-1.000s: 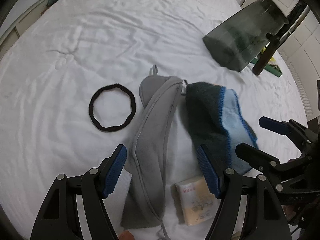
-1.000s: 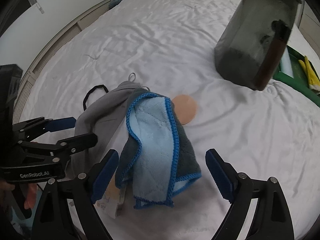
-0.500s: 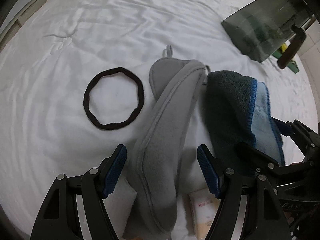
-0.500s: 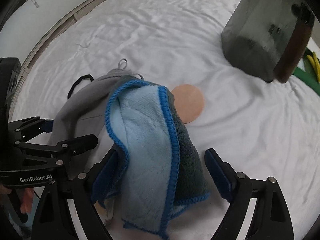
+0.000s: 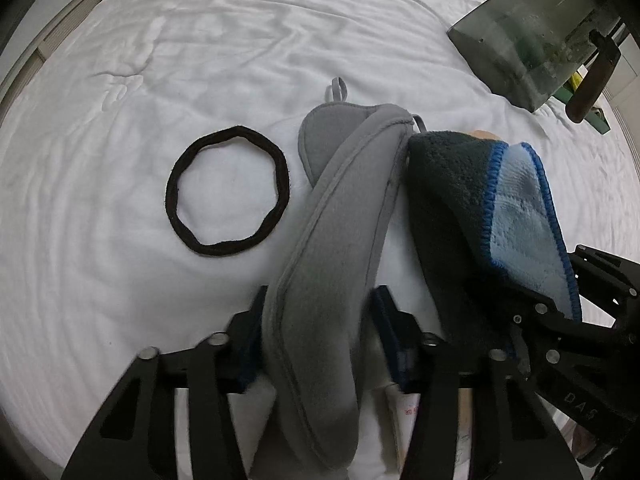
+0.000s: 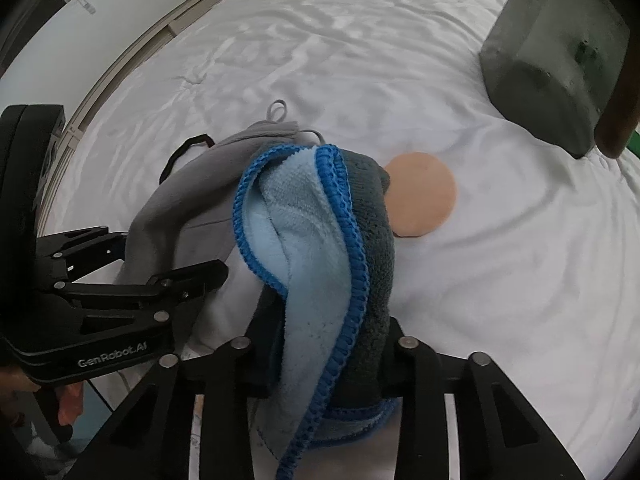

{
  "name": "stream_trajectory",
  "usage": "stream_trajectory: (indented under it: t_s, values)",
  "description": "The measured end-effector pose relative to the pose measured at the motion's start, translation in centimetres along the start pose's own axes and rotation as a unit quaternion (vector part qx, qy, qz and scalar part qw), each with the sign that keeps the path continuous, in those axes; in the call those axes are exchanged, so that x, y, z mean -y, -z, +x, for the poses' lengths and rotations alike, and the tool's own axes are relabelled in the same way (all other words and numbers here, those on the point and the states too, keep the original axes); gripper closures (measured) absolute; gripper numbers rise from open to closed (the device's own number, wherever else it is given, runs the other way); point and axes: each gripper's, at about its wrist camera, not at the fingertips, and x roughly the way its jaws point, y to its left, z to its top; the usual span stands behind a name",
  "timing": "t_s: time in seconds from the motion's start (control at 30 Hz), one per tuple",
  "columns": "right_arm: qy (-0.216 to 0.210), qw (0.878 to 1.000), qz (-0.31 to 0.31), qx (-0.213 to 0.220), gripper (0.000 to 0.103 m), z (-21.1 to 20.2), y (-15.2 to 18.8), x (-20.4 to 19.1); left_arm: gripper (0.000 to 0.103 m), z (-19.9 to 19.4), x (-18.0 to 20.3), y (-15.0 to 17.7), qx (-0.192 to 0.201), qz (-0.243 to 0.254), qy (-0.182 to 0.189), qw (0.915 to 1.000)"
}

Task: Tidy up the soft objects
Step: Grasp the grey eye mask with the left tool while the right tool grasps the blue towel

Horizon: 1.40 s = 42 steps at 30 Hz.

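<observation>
My left tongs [image 5: 318,334] have just closed on the grey eye mask [image 5: 332,240]; my right tongs [image 6: 326,350] on the blue towel [image 6: 316,264], mid-bed. Only the right view shows the whole peach round pad [image 6: 424,200]; the left shows the whole black hair band [image 5: 228,190]. White rumpled bed sheet [image 5: 200,40].

A rumpled white bed [image 5: 248,40] fills both views. Toward its far right corner stands a smoky translucent bin [image 6: 556,52] with a brown handle [image 5: 592,76]; something green [image 5: 596,120], possibly a box, lies behind it.
</observation>
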Motion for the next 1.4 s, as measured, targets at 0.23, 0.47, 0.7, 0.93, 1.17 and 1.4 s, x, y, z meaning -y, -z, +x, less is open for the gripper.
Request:
stream_trajectory:
  t_s: [0.23,0.47,0.7,0.93,1.17,1.4]
  values:
    - [0.009,1.000,-0.014,0.026,0.078,-1.4,0.5,-0.3,0.086,-1.0,-0.1,0.1,0.018,0.008,-0.001,0.9998]
    - [0.008,0.998,-0.023,0.053,0.078,-4.0,1.3,-0.2,0.090,-3.0,0.1,0.0,0.042,0.010,-0.004,0.9990]
    - [0.004,0.997,-0.024,0.077,0.078,-6.6,1.4,0.0,0.090,-5.5,0.2,-0.4,0.057,-0.001,0.002,0.9984]
    - [-0.005,0.995,-0.028,0.101,0.078,-10.1,1.9,0.5,0.090,-8.7,0.4,-1.2,0.078,-0.027,-0.001,0.9966]
    - [-0.009,0.994,-0.034,0.107,0.078,-12.6,1.9,1.2,0.090,-10.1,1.3,-1.3,0.082,-0.032,-0.014,0.9960]
    - [-0.013,0.994,-0.037,0.105,0.078,-14.8,2.1,2.0,0.090,-12.2,2.1,-1.4,0.084,-0.043,-0.019,0.9953]
